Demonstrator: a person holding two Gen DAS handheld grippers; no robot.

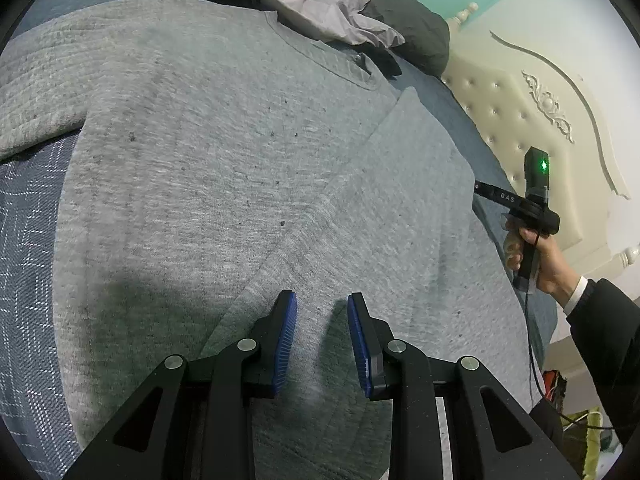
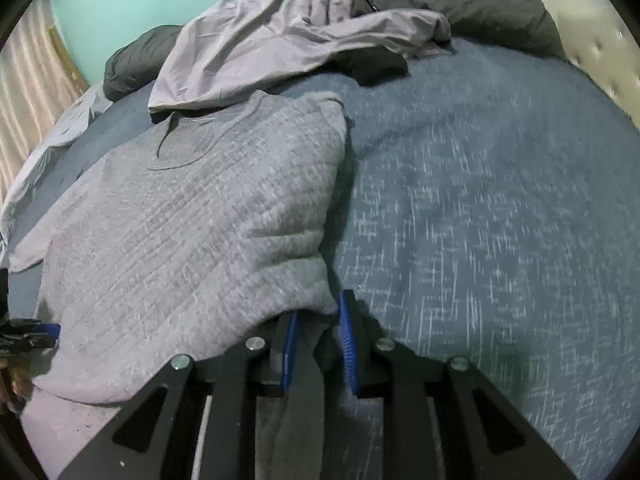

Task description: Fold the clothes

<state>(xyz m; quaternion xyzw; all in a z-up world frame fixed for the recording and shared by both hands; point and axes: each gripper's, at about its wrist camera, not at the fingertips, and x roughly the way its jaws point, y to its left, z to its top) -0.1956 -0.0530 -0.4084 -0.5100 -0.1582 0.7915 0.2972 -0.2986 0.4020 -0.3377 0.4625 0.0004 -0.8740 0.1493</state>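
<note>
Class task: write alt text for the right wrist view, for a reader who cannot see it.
The right gripper has grey fabric between its blue pads at the edge of a grey sweater spread on a blue bedspread. Behind lie a crumpled lilac garment and a dark pillow.

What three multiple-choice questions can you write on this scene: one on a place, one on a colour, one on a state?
1. Where does the lilac garment lie?
A. on the floor
B. between the left gripper's pads
C. at the far end of the bed, beyond the sweater's collar

2. What colour is the sweater?
A. red
B. grey
C. green

3. How is the left gripper?
A. open, nothing between its pads
B. shut on a sleeve
C. out of view

Key:
1 C: the lilac garment lies crumpled past the collar, on the bed.
2 B: the sweater is grey.
3 A: the left gripper shows a bare gap.
</note>
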